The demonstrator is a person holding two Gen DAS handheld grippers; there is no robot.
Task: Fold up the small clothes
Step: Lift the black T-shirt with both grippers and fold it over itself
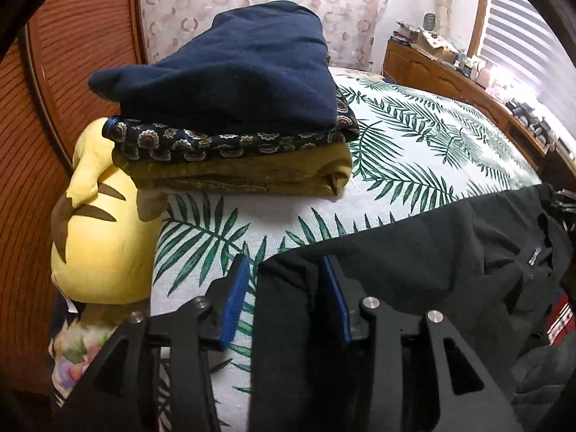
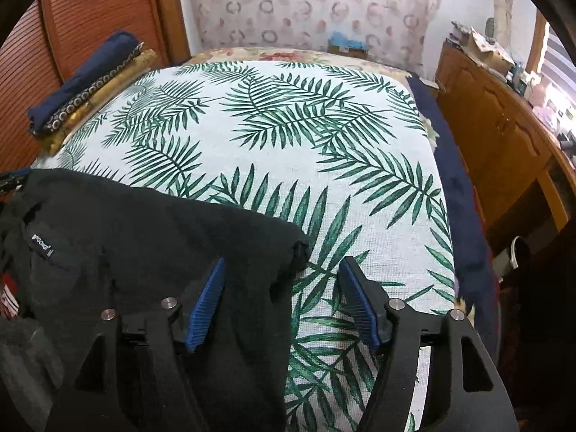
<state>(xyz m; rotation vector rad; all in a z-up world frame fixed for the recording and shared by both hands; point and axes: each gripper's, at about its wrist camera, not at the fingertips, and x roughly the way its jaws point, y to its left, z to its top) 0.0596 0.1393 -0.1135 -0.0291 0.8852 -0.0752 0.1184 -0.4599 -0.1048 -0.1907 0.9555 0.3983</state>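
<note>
A black garment [image 1: 414, 252] lies on the palm-leaf sheet at the near edge of the bed; it also shows in the right wrist view [image 2: 144, 244], with a small label. My left gripper [image 1: 284, 273] is open, its blue pads straddling the garment's left corner. My right gripper [image 2: 282, 273] is open, its pads either side of the garment's right corner. A stack of folded clothes [image 1: 234, 122], navy on a patterned piece on a mustard one, sits at the bed's far left; it also shows in the right wrist view [image 2: 86, 82].
A yellow plush toy [image 1: 100, 237] lies beside the stack at the bed's left edge. A wooden louvred door [image 1: 46, 144] stands on the left. A wooden dresser [image 2: 504, 136] with clutter runs along the right. A navy cloth [image 2: 464, 194] hangs at the bed's right edge.
</note>
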